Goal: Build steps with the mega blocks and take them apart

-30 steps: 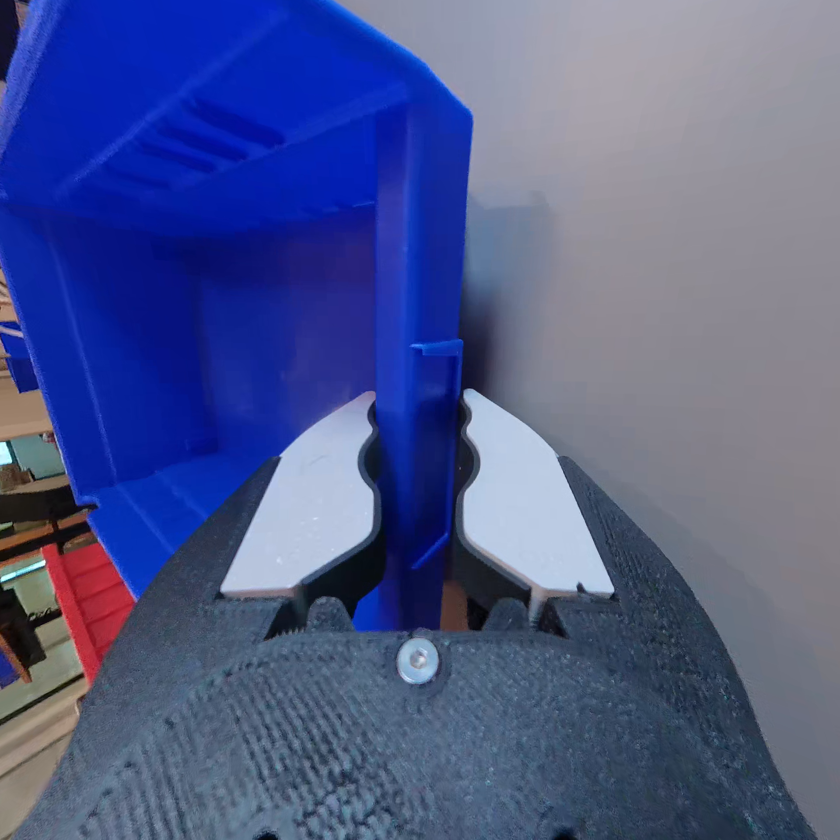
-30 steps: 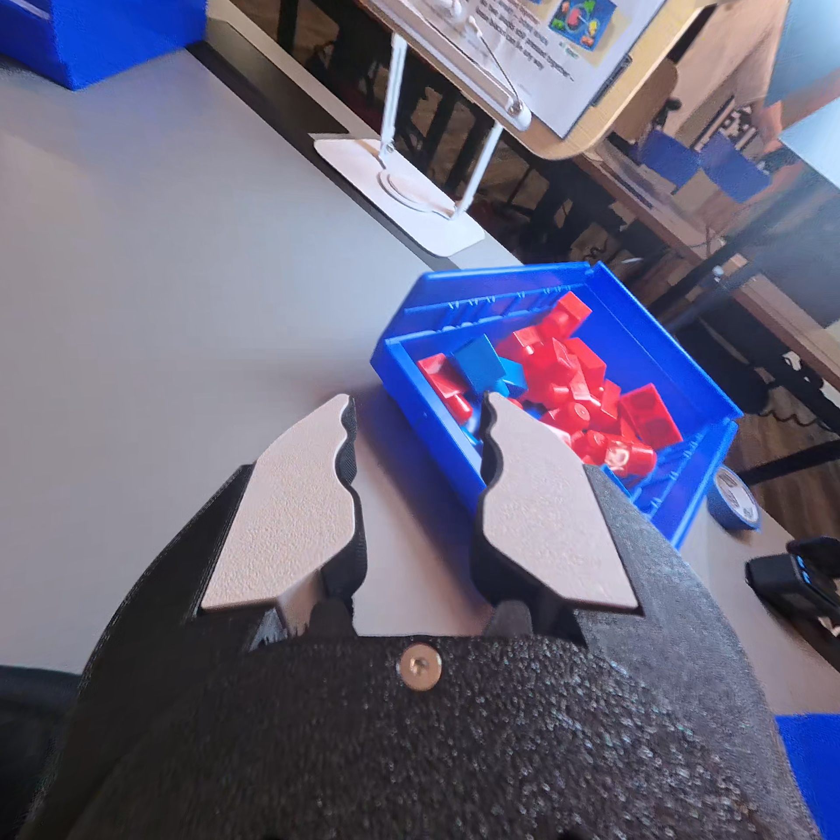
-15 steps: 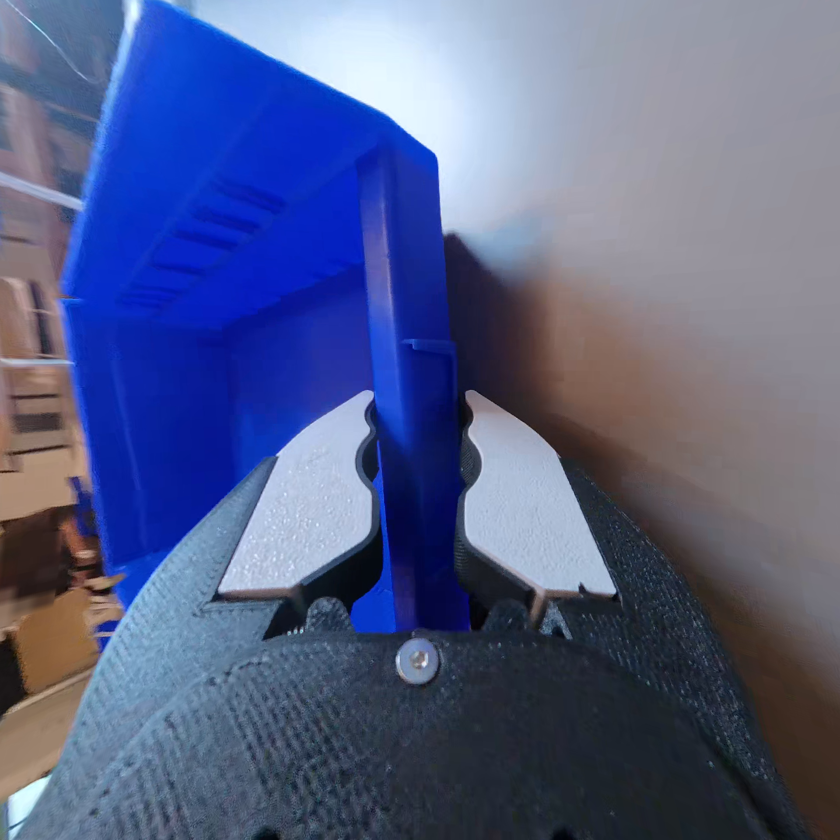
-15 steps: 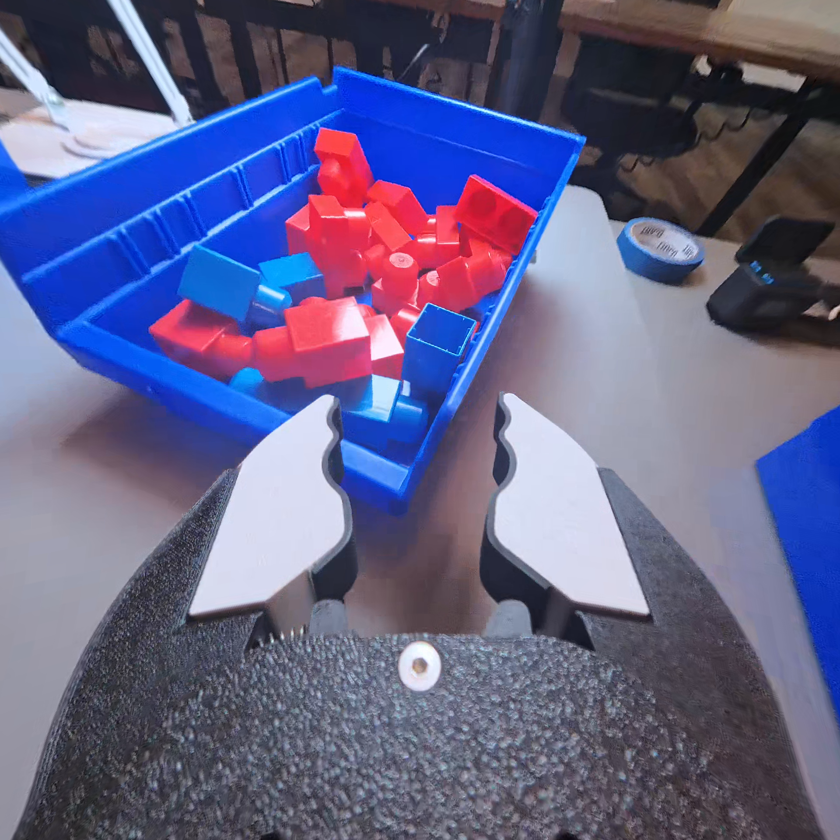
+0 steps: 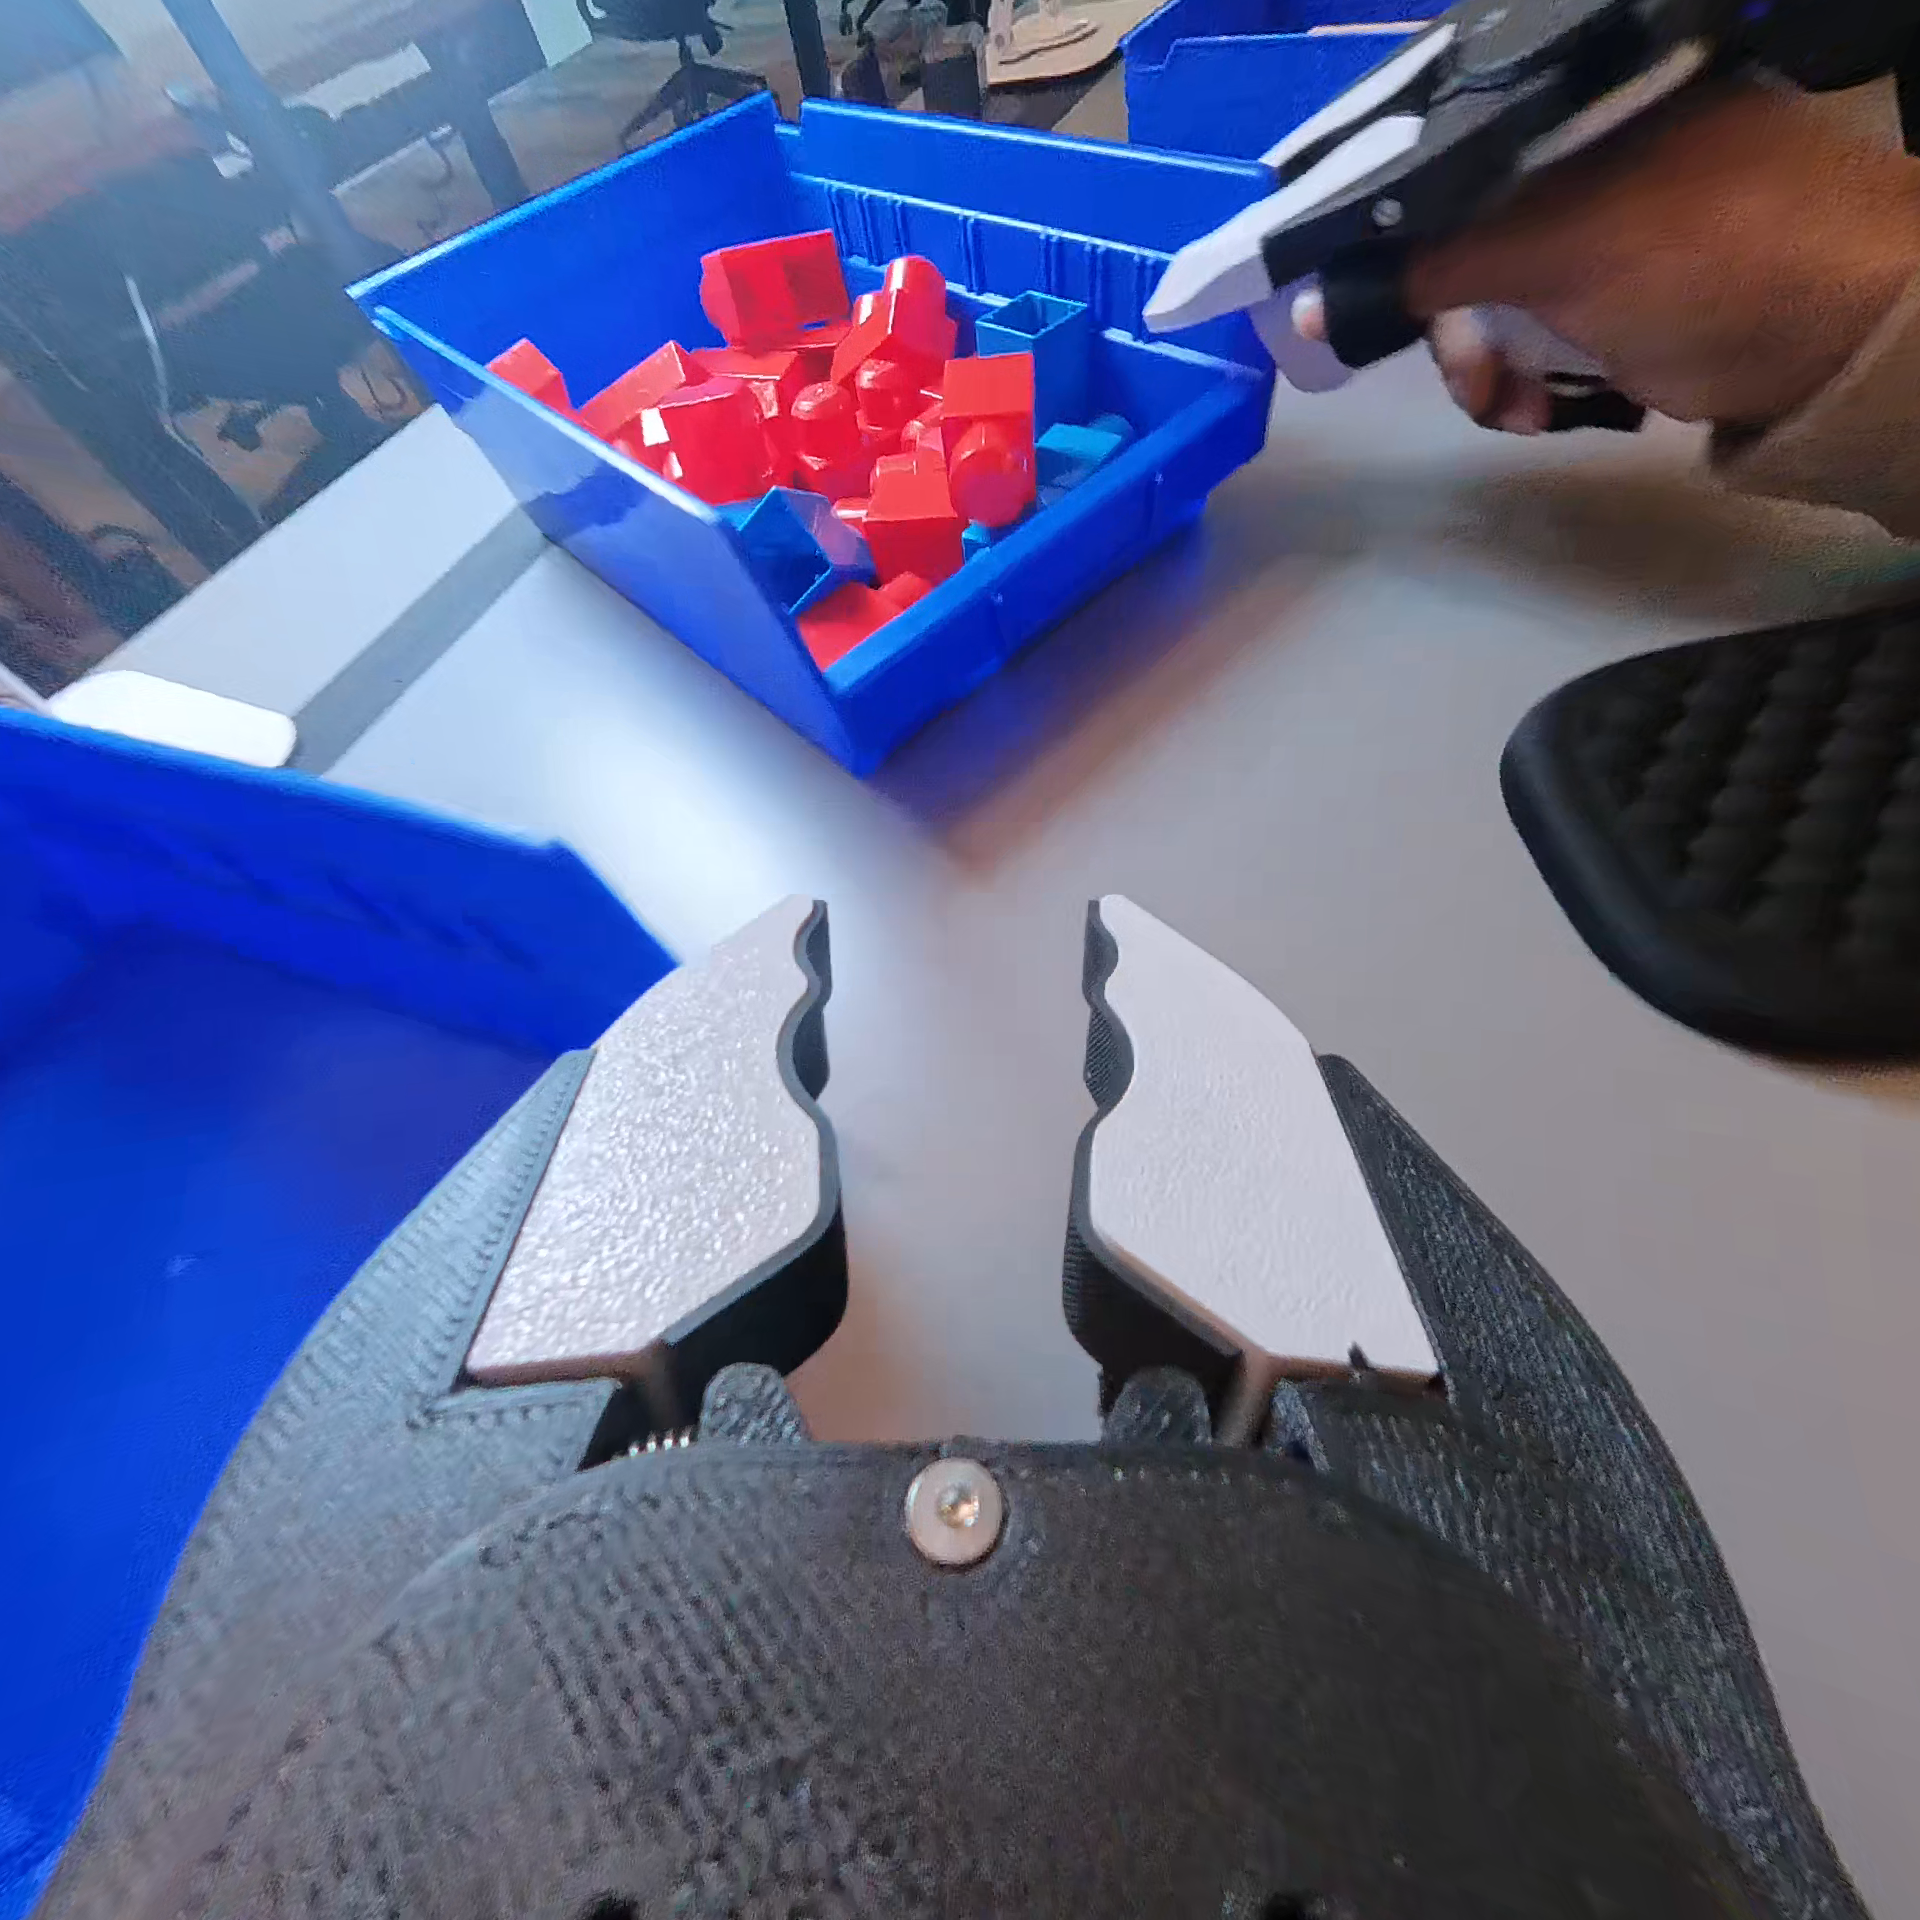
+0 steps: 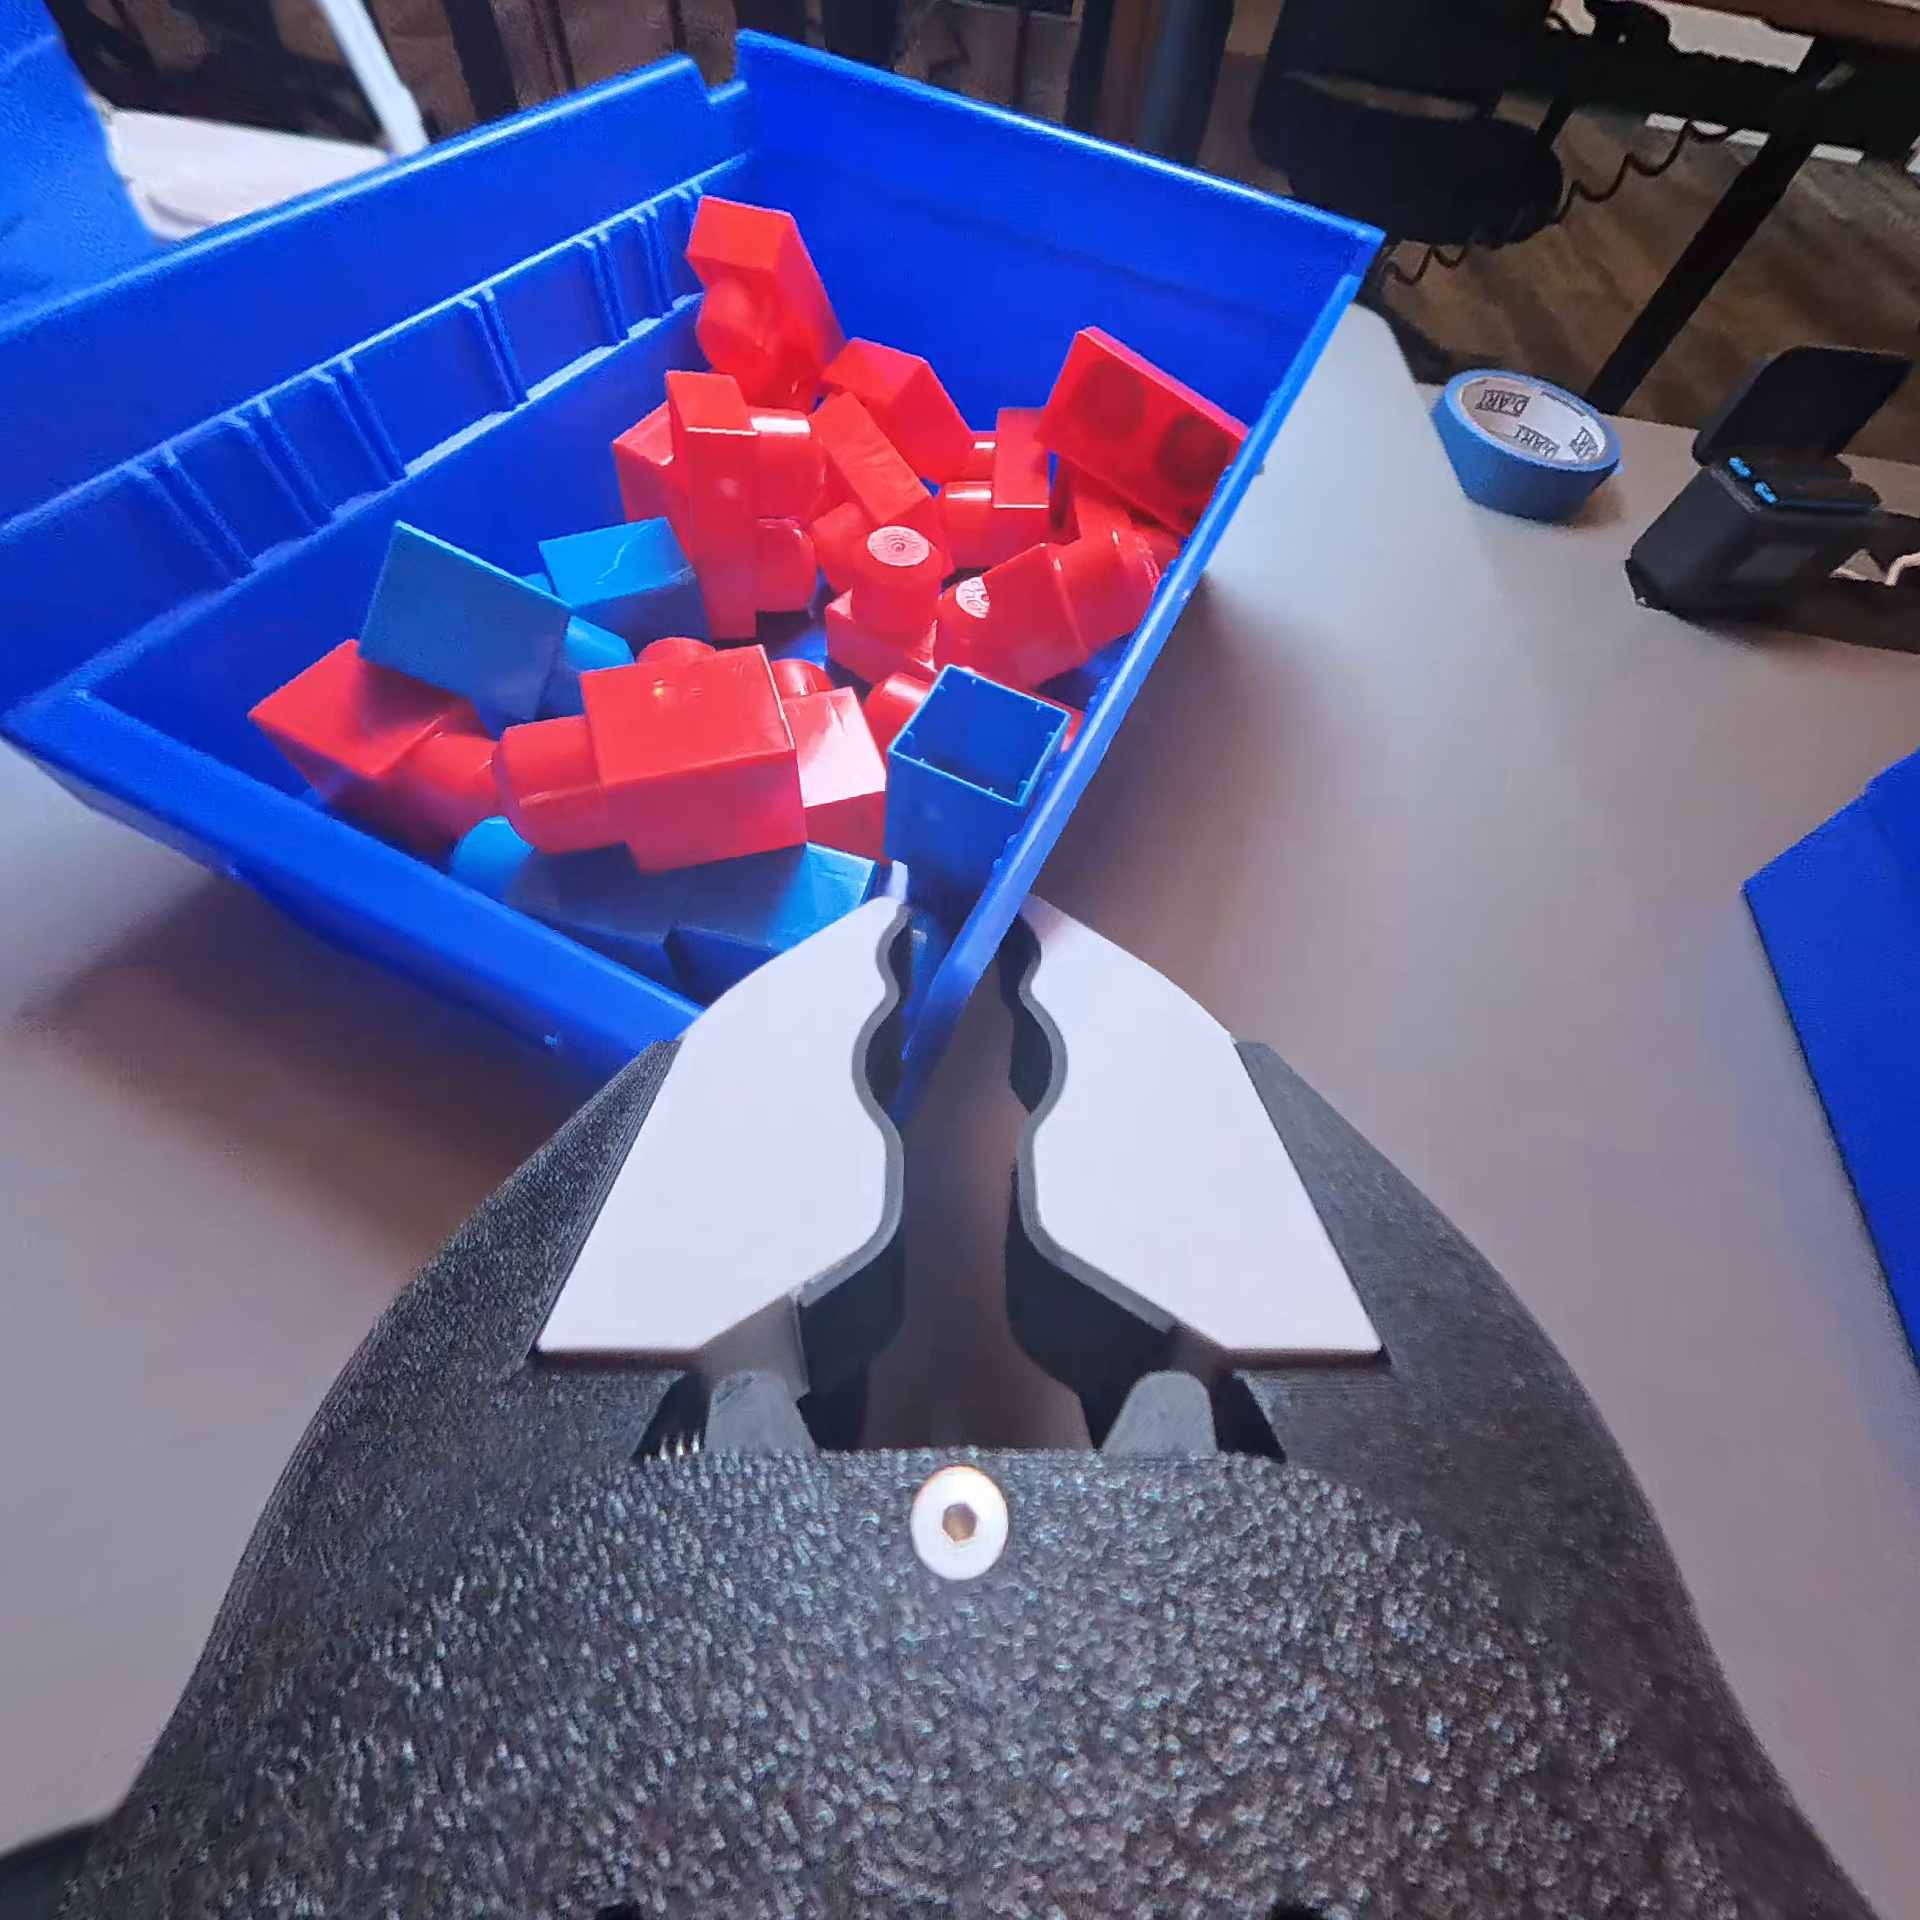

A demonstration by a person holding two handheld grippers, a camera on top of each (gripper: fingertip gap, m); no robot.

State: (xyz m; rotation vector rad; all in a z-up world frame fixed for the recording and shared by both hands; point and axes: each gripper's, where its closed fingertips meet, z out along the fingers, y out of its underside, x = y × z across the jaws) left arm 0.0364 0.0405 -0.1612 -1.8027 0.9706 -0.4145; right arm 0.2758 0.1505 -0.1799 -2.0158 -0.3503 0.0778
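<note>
Released, left gripper gapes; right gripper pinches bin wall.

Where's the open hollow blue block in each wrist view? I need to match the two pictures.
Left wrist view: the hollow blue block stands upper centre, at the bin's far right side, just left of the right gripper.
Right wrist view: it sits at centre, against the bin's right wall, just beyond the gripper tips.
Shared landmark: the bin wall beside the block, which the right gripper straddles.
</note>
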